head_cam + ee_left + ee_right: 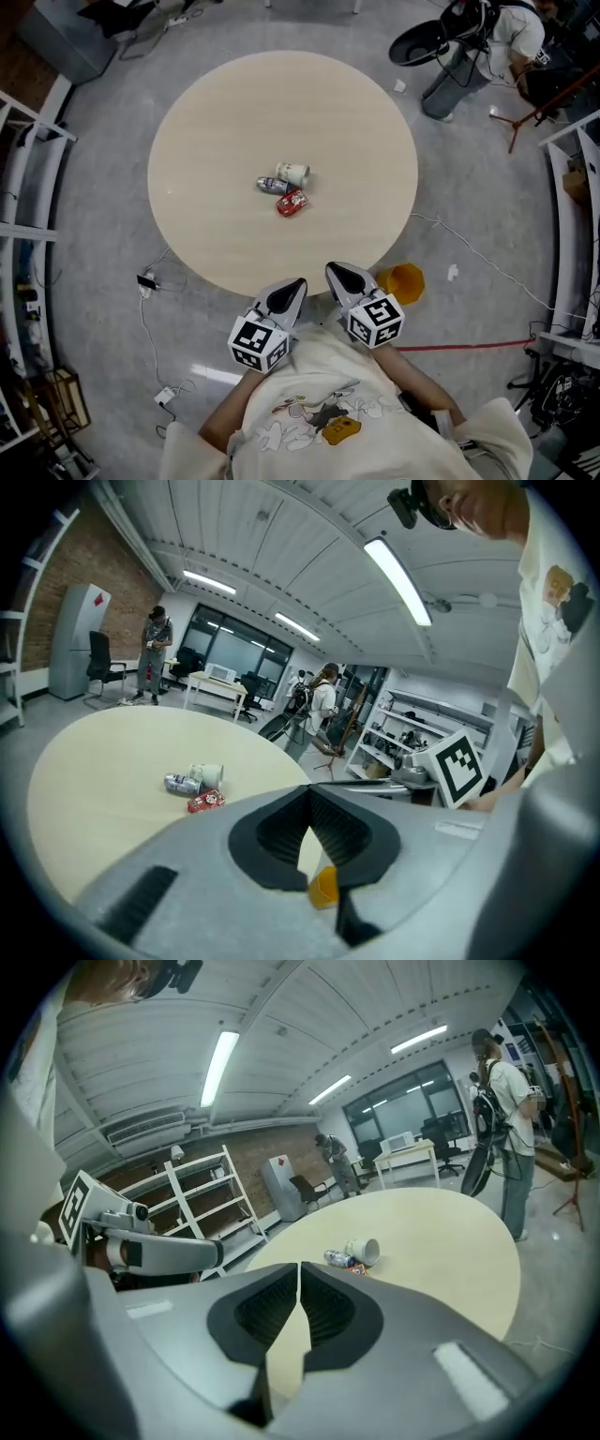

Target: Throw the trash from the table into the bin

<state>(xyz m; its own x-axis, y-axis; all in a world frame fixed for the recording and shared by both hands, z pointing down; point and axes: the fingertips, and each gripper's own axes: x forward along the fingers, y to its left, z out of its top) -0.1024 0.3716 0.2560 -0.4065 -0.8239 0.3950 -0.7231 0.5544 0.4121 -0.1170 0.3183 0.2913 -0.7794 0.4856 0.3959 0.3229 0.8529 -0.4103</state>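
**Operator A:** Where do we find the trash?

**Operator B:** We find three items in one cluster near the centre of the round table point(216, 103): a white paper cup point(293, 172), a silver can point(272, 186) and a red wrapper point(292, 203). The cup lies on its side, its open mouth toward the right of the head view. The can lies on its side just beside the cup. The wrapper lies flat against the can. We cannot tell whether the cup holds anything.

**Operator A:** And the bin?

**Operator B:** We see an orange bin point(403, 282) on the floor just beside the table's near edge, mouth up, on the right gripper's side. We see only its orange inside and cannot make out any contents.

**Operator A:** What state do we record for the grippers?

**Operator B:** The left gripper point(298, 283) and the right gripper point(331, 269) are both clenched, jaws tip to tip, gripping nothing. They hang side by side at the table's near edge, pointed toward the trash and well apart from it. In the left gripper view the bin shows through the gap below the closed tips, not between the pads.

**Operator A:** What lies further out?

**Operator B:** We note a cable point(469, 253) on the grey floor, white shelving point(28, 187) at the sides, and a person point(511, 37) beyond the table's far right.
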